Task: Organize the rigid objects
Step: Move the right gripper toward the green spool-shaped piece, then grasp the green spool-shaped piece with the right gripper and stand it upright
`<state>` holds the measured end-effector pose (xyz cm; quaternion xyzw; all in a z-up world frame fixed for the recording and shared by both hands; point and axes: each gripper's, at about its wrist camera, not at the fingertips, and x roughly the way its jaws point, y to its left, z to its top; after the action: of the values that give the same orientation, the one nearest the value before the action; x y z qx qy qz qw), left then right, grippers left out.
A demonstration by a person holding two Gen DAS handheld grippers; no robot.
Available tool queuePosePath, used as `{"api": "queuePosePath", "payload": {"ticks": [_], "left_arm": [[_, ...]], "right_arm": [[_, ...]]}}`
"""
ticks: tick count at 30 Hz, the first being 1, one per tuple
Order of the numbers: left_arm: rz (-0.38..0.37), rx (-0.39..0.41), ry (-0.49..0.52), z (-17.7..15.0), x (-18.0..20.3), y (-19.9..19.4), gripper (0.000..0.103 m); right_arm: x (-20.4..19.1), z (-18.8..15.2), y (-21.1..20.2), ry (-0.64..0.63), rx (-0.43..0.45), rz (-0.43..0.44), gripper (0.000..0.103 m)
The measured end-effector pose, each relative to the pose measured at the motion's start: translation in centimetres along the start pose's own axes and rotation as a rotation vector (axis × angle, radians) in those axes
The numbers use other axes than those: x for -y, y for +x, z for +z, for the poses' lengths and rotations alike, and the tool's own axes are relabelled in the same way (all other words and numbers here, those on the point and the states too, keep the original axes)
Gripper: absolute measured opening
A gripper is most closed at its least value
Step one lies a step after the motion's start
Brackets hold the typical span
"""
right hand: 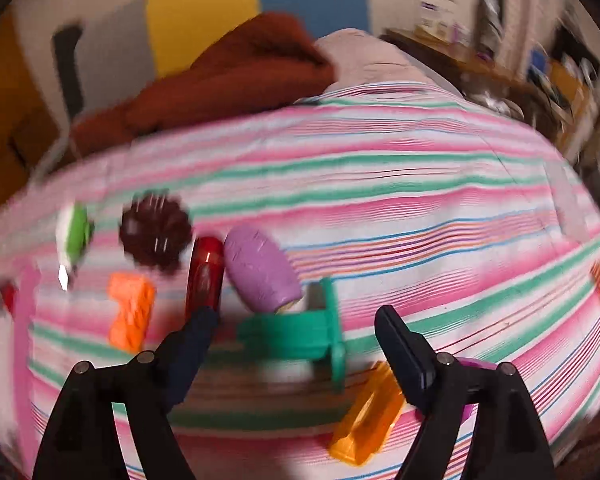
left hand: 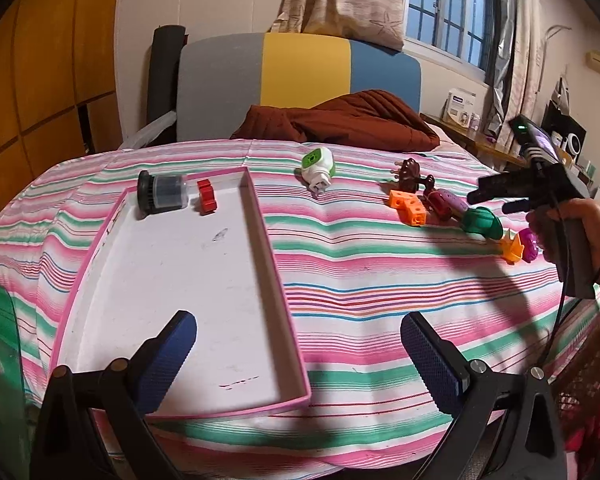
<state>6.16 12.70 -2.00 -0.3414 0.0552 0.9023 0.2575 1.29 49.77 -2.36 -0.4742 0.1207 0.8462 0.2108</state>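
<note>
Here the left tool [left hand: 298,354] hangs with its blue pads spread wide and nothing between them, over the near end of a shallow pink-rimmed tray [left hand: 272,276] that lies on a bed under a striped sheet [left hand: 380,280]. At the tray's far end lie a dark cylinder with a clear cap [left hand: 162,196] and a small red block [left hand: 207,197], just beside each other. Beyond the tray's far right corner rests a white and green plug-in device [left hand: 318,168]. Further right the other toys cluster: an orange cube piece [right hand: 131,312], a brown toothed piece [right hand: 156,236], a red cylinder [right hand: 205,276], a purple barrel [right hand: 262,272], a green flanged piece [right hand: 300,334] and an orange pointed piece [right hand: 366,420]. The right tool [right hand: 296,354] hovers above the green piece, fingers well apart, gripping nothing; this view is blurred
</note>
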Motion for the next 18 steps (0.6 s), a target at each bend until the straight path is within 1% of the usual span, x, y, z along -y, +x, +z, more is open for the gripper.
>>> {"api": "queuePosePath", "payload": {"ticks": [2,3,4,5,6,7,8,9,12,13,15,16,17,18], "left_arm": [[0.001,0.001,0.008,-0.1,0.2,0.0,0.103],[0.002,0.0,0.011,-0.1,0.3,0.0,0.103],[0.003,-0.001,0.012,-0.1,0.3,0.0,0.103],[0.003,-0.001,0.012,-0.1,0.3,0.0,0.103],[0.002,-0.002,0.011,-0.1,0.3,0.0,0.103],[0.002,-0.002,0.01,-0.1,0.3,0.1,0.103],[0.002,-0.004,0.008,-0.2,0.3,0.1,0.103],[0.001,-0.006,0.006,-0.2,0.3,0.1,0.103],[-0.001,-0.009,0.004,-0.2,0.3,0.2,0.103],[-0.001,-0.009,0.003,-0.2,0.3,0.2,0.103],[-0.004,-0.007,0.003,-0.2,0.3,0.1,0.103],[-0.004,-0.006,0.003,-0.1,0.4,0.2,0.103],[-0.004,-0.003,0.005,-0.1,0.4,0.1,0.103],[-0.004,-0.001,0.007,0.0,0.5,0.1,0.103]], "right_arm": [[-1.8,-0.8,0.9,-0.121,-0.029,-0.109,0.083],[-2.1,-1.1,1.4,-0.15,-0.05,-0.145,0.083],[-2.3,-1.5,2.3,-0.172,-0.093,-0.183,0.082],[-2.2,-1.6,2.7,-0.167,-0.115,-0.183,0.08],[-1.8,-1.6,3.0,-0.138,-0.137,-0.157,0.073],[-1.1,-1.5,3.1,-0.089,-0.147,-0.102,0.064],[0.0,-1.3,2.9,-0.011,-0.149,-0.018,0.06],[0.9,-1.2,2.8,0.059,-0.152,0.048,0.057],[2.8,-1.3,2.7,0.181,-0.149,0.148,0.057],[3.4,-1.4,2.6,0.227,-0.147,0.196,0.057],[4.2,-1.4,2.7,0.327,-0.152,0.348,0.057],[4.8,-1.7,3.1,0.408,-0.166,0.476,0.057],[4.9,-1.9,3.4,0.458,-0.185,0.556,0.057],[5.1,-2.1,3.7,0.498,-0.199,0.609,0.056]]}}
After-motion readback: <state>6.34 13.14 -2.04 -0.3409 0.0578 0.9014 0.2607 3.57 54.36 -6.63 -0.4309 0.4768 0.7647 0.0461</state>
